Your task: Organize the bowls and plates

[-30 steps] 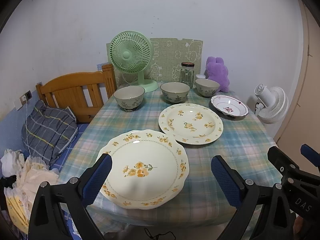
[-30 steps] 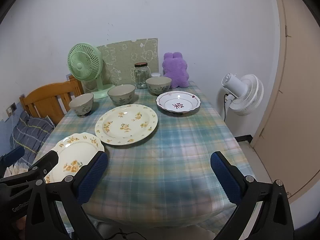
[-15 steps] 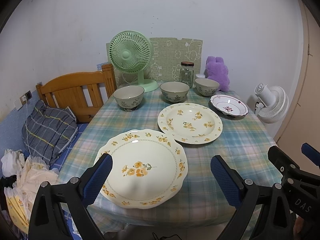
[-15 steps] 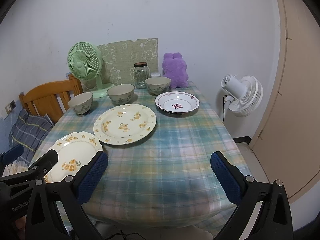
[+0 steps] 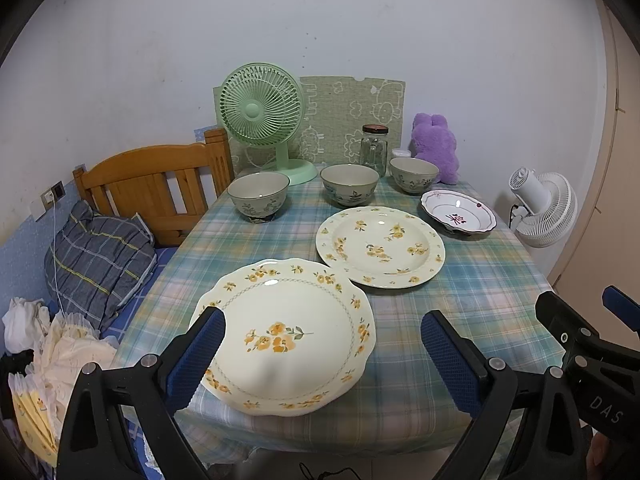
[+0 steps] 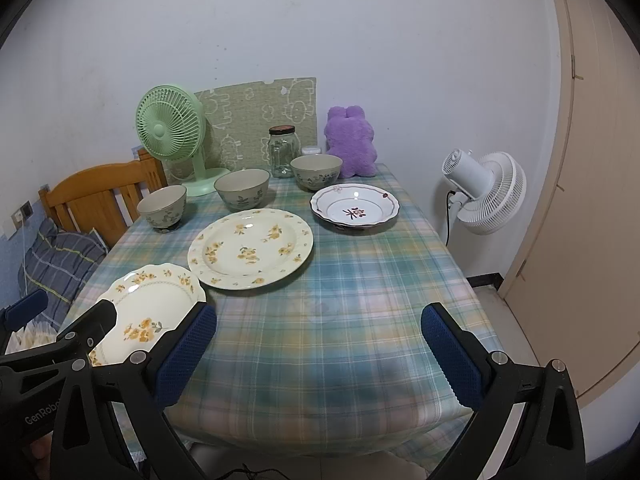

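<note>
Left wrist view: left gripper (image 5: 322, 354) wide open, empty, edged slightly nearer the scalloped plate (image 5: 286, 336) at the table's (image 5: 480, 280) near-left corner over the last second; nothing lifted yet. Right gripper (image 6: 318, 352) likewise spread, empty, over bare cloth at the near edge. Round plate (image 5: 380, 246) mid-table, red-flowered dish (image 5: 458, 212) toward the right edge, three bowls (image 5: 349, 184) along the far edge. Fan (image 5: 262, 112), jar (image 5: 374, 150) and plush (image 5: 434, 146) crowd behind; approach unobstructed.
</note>
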The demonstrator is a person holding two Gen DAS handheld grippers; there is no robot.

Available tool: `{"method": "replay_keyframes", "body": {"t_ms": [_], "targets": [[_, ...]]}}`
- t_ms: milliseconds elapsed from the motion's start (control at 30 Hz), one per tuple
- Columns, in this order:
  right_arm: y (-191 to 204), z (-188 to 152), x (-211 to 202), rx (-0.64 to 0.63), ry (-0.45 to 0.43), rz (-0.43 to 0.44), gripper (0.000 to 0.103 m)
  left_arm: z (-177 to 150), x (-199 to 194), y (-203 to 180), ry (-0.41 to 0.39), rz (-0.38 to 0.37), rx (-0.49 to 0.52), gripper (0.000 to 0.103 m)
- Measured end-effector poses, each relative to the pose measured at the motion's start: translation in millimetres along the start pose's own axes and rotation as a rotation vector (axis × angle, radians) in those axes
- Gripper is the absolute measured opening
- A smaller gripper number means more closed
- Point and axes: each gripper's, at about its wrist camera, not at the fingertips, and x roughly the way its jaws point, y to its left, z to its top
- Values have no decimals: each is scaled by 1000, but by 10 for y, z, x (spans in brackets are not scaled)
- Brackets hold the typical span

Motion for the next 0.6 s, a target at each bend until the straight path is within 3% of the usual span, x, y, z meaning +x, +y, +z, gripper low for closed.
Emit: {"method": "replay_keyframes", "body": {"t_ms": [600], "targets": [[146, 7, -37, -13, 28, 5, 103, 11, -20, 117, 19, 12, -19, 96]]}}
